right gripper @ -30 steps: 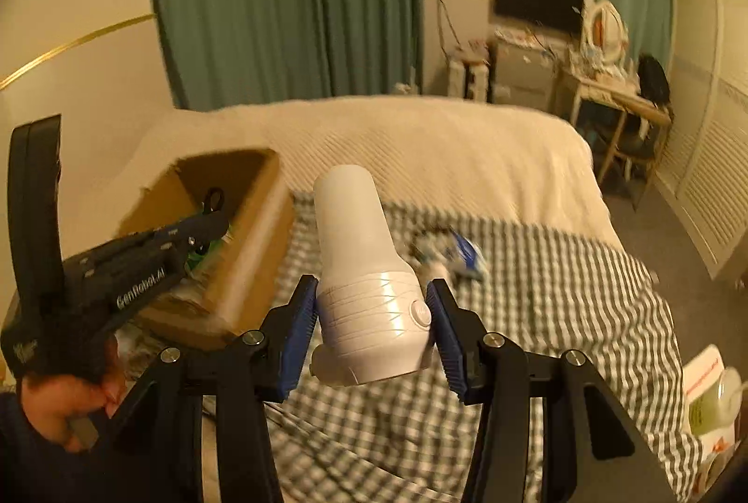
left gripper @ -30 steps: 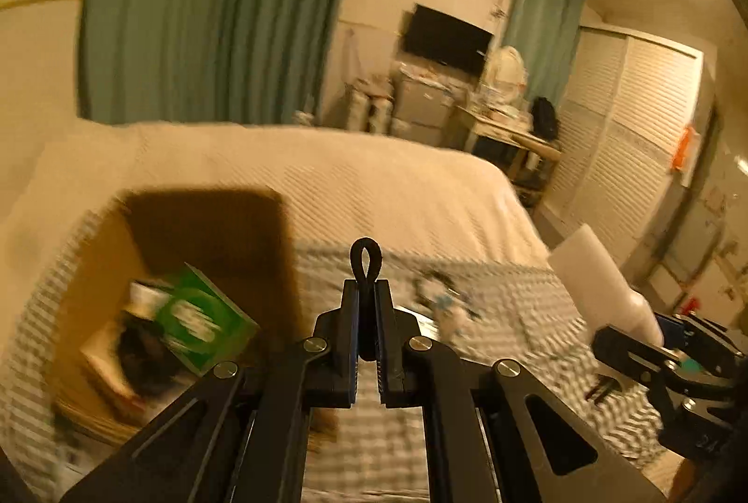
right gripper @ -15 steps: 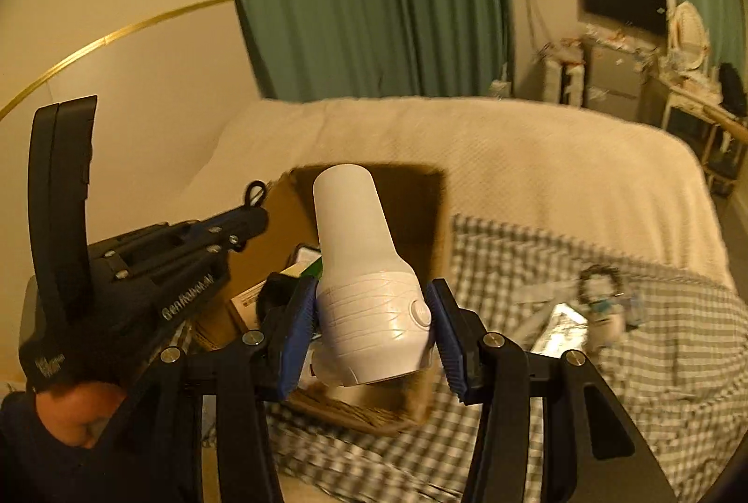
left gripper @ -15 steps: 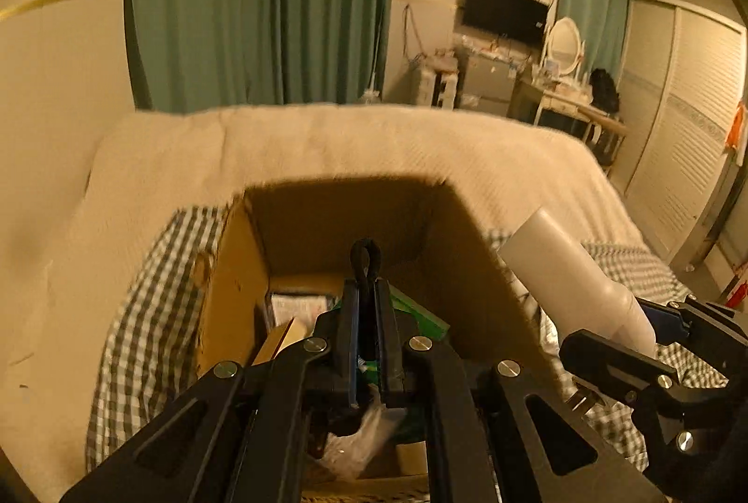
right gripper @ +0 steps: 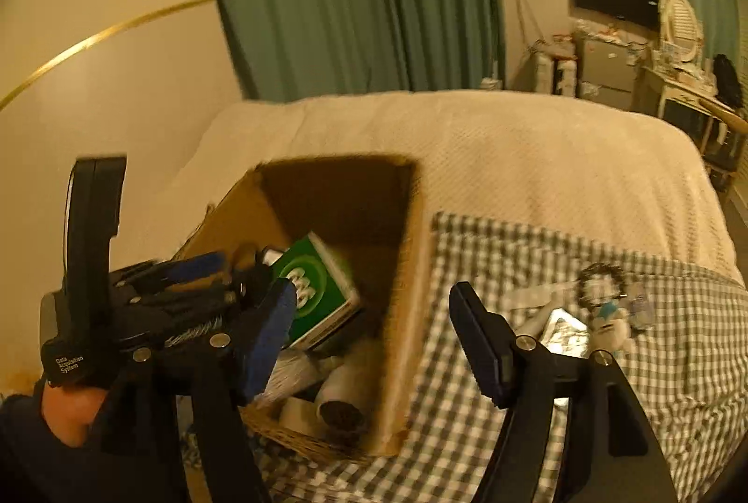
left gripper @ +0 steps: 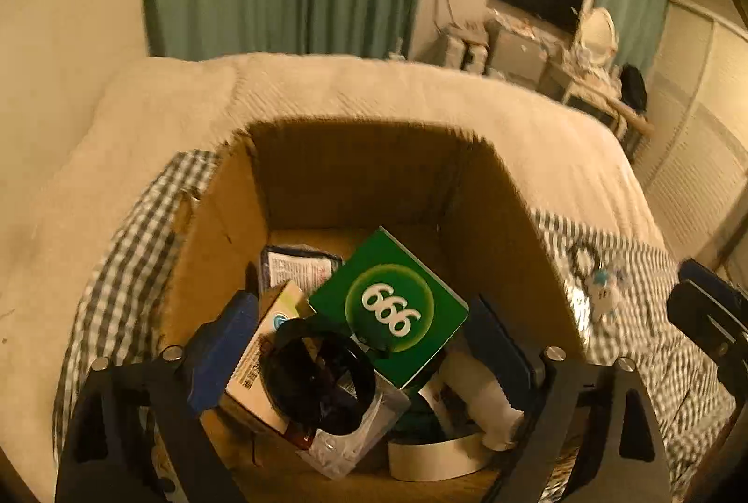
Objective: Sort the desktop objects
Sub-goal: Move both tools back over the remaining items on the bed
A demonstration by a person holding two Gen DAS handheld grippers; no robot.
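Now the white bottle (right gripper: 337, 391) lies in the box (right gripper: 411, 316); both tongs (right gripper: 374, 334) gape.

Matt brown corrugated cardboard box (left gripper: 224, 218) with rough torn edges; inside, a glossy green printed paper carton (left gripper: 390, 309) and a smooth white plastic bottle (right gripper: 339, 386). Underneath, soft grey-and-white checked cloth (right gripper: 537, 250) over a nubbly cream textured blanket (right gripper: 491, 147).

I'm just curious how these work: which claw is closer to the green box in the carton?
Left. The left claw hangs open right over the green box inside the carton. The right claw is open over the carton's right wall, farther off.
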